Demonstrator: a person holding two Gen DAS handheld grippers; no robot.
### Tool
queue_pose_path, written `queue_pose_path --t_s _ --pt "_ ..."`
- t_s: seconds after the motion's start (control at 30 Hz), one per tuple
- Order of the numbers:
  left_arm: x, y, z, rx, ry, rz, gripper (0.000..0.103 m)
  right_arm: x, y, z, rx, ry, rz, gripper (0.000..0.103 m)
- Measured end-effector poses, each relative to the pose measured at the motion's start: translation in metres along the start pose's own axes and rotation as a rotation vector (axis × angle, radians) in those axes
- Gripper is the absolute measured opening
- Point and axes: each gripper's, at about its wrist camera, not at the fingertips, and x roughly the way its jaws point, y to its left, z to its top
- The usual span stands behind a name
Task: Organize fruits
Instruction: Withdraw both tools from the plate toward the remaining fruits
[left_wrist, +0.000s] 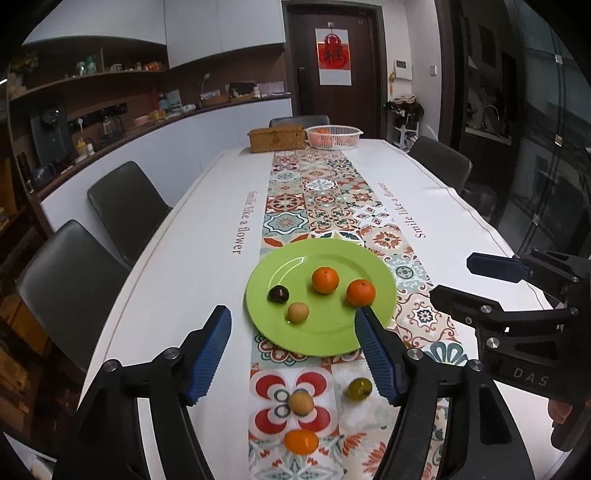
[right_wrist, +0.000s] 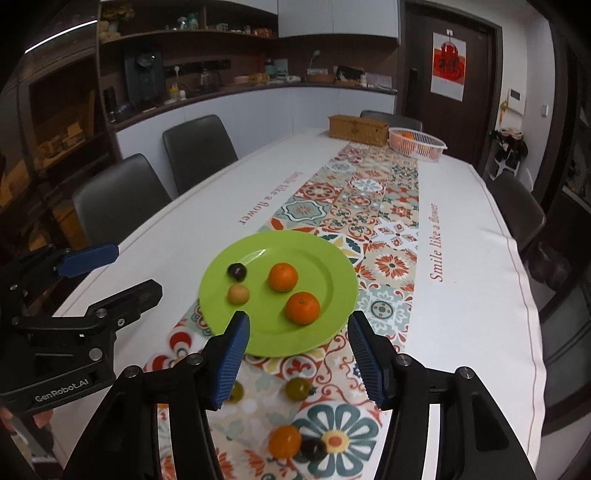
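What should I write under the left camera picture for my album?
Round green plate holding four fruits, open blue-padded left gripper hovering nearby.

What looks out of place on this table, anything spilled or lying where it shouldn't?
Nothing is spilled or broken. The odd part: four small fruits sit on the round green plate, while others lie loose on the patterned table runner nearer the camera, including an olive-green fruit and an orange one.

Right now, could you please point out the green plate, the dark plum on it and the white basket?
green plate (left_wrist: 332, 332): left wrist view, bare near rim.
dark plum (left_wrist: 277, 294): left wrist view, middle.
white basket (right_wrist: 428, 147): right wrist view, front wall.
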Motion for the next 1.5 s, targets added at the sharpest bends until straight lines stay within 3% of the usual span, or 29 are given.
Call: queue_pose_path --t_s 0.37,0.7,1.07,1.5 --pt "-0.040 0.001 -0.030 -0.030 -0.027 0.027 0.079 -0.028 0.017 -0.029 -0.018 -0.005 0.017 0.056" --pt "-0.049 0.007 -0.055 -0.079 -0.006 0.058 0.082 -0.034 0.027 -0.052 -0.012 0.016 0.017 0.056" --pt "-0.023 0.012 -0.087 -0.098 0.083 0.051 0.083 -0.009 0.043 -0.062 -0.103 0.076 0.047 0.056" --pt "0.011 0.014 -0.116 -0.045 0.156 0.011 0.083 0.028 0.060 -0.073 -0.237 0.140 0.079 0.056"
